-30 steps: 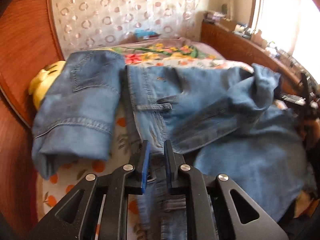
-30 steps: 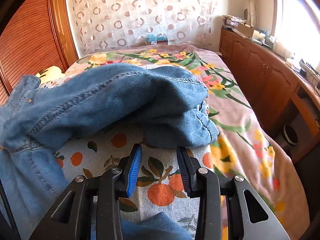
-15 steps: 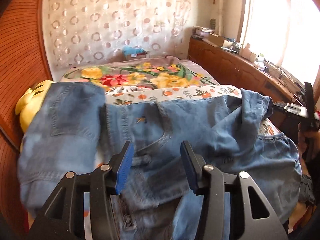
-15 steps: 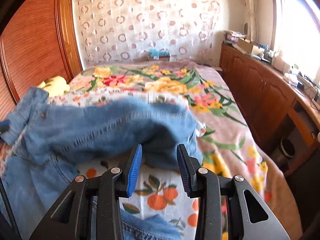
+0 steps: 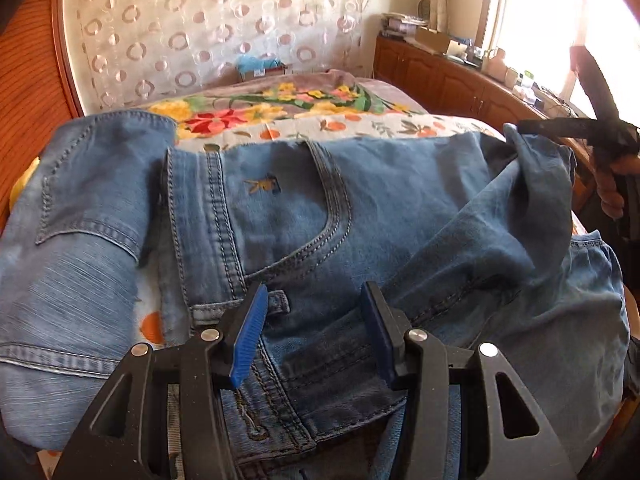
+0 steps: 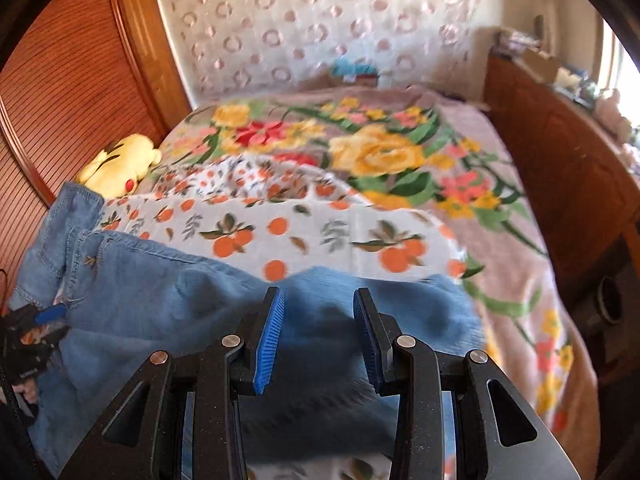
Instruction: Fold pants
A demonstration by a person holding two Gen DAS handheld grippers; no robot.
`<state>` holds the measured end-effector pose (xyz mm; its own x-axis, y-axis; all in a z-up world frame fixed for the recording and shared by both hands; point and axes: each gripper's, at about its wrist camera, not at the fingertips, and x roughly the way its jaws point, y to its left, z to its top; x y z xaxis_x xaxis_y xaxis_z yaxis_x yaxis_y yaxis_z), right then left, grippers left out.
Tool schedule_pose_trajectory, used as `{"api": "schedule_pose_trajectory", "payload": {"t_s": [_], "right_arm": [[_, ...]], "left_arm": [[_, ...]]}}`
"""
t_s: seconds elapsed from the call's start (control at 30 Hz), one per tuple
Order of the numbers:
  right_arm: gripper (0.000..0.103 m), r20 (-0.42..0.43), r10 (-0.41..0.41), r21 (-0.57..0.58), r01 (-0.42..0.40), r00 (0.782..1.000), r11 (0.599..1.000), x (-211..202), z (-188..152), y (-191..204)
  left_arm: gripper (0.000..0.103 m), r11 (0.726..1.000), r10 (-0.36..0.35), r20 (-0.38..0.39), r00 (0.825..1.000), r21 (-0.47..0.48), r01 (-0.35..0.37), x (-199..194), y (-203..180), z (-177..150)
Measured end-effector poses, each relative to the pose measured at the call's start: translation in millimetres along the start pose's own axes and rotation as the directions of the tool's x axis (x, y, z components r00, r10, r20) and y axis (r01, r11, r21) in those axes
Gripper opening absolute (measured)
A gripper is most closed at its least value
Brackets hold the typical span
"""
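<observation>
With the left gripper (image 5: pixel 312 332) parted above the waistband and holding nothing, and the right gripper (image 6: pixel 318 334) likewise empty-jawed over the leg, the jeans (image 5: pixel 360 216) sprawl across the bed (image 6: pixel 500 184) from nine to three o'clock, likely to bunch unevenly.

Faded blue denim jeans (image 5: pixel 360 208) with darker blue stitching spread beyond the jaws, whose pads (image 5: pixel 248 336) are bright blue on black frames. Farther off lie a white sheet (image 6: pixel 304 232) printed with oranges and a mauve blanket (image 6: pixel 472 184) with yellow and red flowers. Left of them sits a yellow plush toy (image 6: pixel 120 160).
</observation>
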<state>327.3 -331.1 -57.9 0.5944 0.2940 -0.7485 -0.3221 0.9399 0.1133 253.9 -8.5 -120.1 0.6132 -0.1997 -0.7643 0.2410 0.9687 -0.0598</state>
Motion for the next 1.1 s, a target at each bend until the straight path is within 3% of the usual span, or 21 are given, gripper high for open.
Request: {"api": "schedule_pose_trajectory", "payload": {"t_s": [0.1, 0.4, 0.6, 0.63, 0.73, 0.97, 1.1], "right_arm": [[0.038, -0.034, 0.037, 0.026, -0.036, 0.999, 0.999, 11.0, 13.3, -5.2], [0.038, -0.151, -0.095, 0.013, 0.098, 0.984, 0.995, 50.3, 32.6, -5.8], [0.035, -0.166, -0.045, -0.01, 0.044, 0.985, 0.999, 59.8, 27.3, 6.5], [0.016, -0.158, -0.033, -0.017, 0.031, 0.987, 0.999, 59.6, 26.2, 7.8], [0.004, -0.12, -0.026, -0.028, 0.023, 0.992, 0.999, 41.2, 17.9, 6.6], [0.003, 0.098, -0.024, 0.021, 0.022, 0.995, 1.0, -32.3, 2.4, -6.5], [0.003, 0.154, -0.036, 0.058, 0.028, 0.987, 0.998, -70.4, -25.5, -12.8]], "left_arm": [[0.05, 1.0, 0.007, 0.002, 1.0, 0.006, -0.007, 0.7, -2.3, -0.9], [0.052, 0.999, 0.032, 0.0, 0.999, 0.029, -0.032, 1.2, -8.4, -3.1], [0.054, 0.998, 0.044, -0.004, 0.999, 0.046, -0.044, 3.2, -10.6, -2.5], [0.054, 0.998, 0.044, -0.004, 0.999, 0.046, -0.044, 3.1, -10.5, -2.6], [0.055, 0.998, 0.044, -0.004, 0.999, 0.046, -0.044, 3.1, -10.6, -2.8], [0.055, 0.998, 0.045, -0.004, 0.999, 0.045, -0.044, 3.0, -10.8, -3.0], [0.055, 0.998, 0.044, -0.004, 0.999, 0.045, -0.044, 2.9, -11.1, -3.0]]}}
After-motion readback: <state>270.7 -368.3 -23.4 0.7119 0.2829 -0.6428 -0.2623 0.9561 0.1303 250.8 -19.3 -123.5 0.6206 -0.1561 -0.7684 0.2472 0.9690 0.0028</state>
